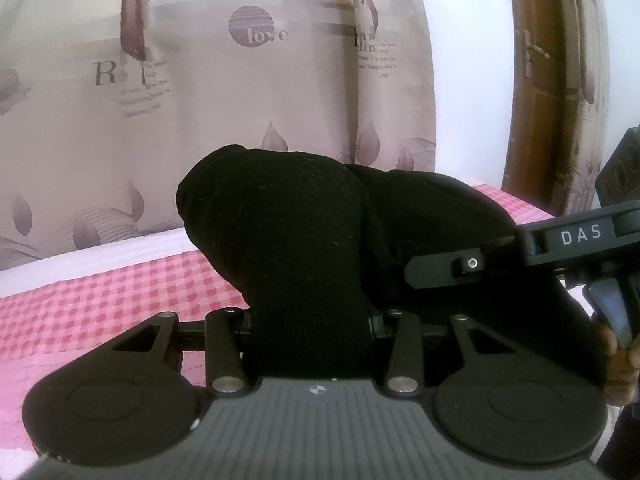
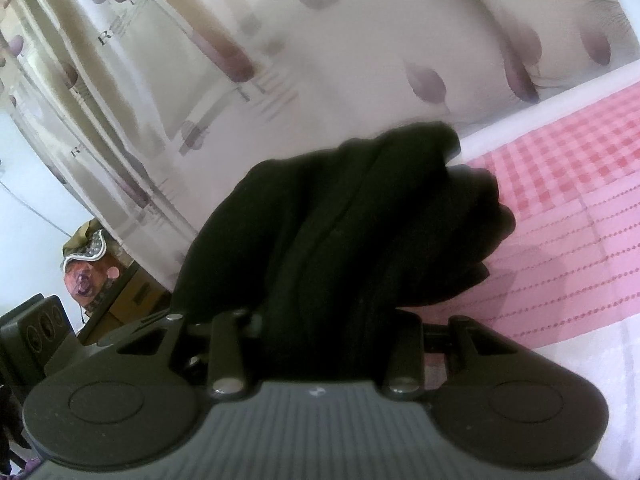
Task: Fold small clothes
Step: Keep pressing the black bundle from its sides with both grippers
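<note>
Ahead, a patterned curtain is seen behind both grippers | pink checked bedspread is spread below them | black garment is bunched and lifted directly between the fingers of each | left gripper is clamped on it | right gripper likewise grips its other end.

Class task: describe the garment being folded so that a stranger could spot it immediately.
Find the pink checked bed before the patterned curtain. Bunched above it, the black cloth is held by both grippers. It is the only plain black fabric.
</note>
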`<state>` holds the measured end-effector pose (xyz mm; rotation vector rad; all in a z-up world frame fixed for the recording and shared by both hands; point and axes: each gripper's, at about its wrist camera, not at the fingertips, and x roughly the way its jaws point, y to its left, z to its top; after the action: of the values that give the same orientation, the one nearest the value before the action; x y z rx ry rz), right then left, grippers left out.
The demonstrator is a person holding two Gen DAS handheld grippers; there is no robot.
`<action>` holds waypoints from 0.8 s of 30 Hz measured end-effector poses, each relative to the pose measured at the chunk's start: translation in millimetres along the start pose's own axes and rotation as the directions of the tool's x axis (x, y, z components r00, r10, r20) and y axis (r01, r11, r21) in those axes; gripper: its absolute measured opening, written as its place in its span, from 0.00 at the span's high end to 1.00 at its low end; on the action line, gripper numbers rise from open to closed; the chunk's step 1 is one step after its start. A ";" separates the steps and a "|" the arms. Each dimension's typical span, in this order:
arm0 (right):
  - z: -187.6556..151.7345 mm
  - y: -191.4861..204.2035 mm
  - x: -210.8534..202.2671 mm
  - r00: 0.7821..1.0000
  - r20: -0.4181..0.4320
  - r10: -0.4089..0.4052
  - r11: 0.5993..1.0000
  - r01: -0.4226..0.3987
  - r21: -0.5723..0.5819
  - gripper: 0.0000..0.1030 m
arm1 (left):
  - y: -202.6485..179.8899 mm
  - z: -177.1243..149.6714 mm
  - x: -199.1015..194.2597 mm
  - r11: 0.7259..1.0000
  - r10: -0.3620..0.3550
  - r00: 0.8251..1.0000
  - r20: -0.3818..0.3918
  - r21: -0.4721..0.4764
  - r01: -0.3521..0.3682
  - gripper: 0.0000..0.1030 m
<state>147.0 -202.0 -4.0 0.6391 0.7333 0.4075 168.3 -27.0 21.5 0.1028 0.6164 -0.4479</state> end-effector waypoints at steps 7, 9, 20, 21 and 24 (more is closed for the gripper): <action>-9.7 12.8 -2.5 1.000 -0.007 0.007 1.000 -0.007 -0.004 0.62 | 1.9 -5.4 -17.0 1.000 0.011 1.000 0.000 -0.007 -0.011 0.58; -13.1 16.5 -3.6 1.000 -0.009 0.008 1.000 -0.008 -0.005 0.62 | 2.2 -7.1 -21.4 1.000 0.013 1.000 -0.001 -0.008 -0.013 0.58; -28.9 27.0 -12.0 1.000 -0.005 0.015 1.000 -0.015 0.000 0.62 | 0.8 -14.7 -38.7 1.000 0.018 1.000 0.000 -0.013 -0.018 0.58; -30.3 27.9 -12.7 1.000 -0.005 0.014 1.000 -0.014 -0.001 0.62 | 0.3 -15.3 -39.9 1.000 0.018 1.000 0.000 -0.014 -0.018 0.58; -33.4 29.6 -14.4 1.000 -0.005 0.015 1.000 -0.015 0.000 0.62 | 0.2 -18.1 -43.4 1.000 0.017 1.000 0.000 -0.020 -0.017 0.58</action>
<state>109.5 -175.0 3.7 0.6438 0.7333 0.4232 127.3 -6.5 31.9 0.0887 0.6191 -0.4256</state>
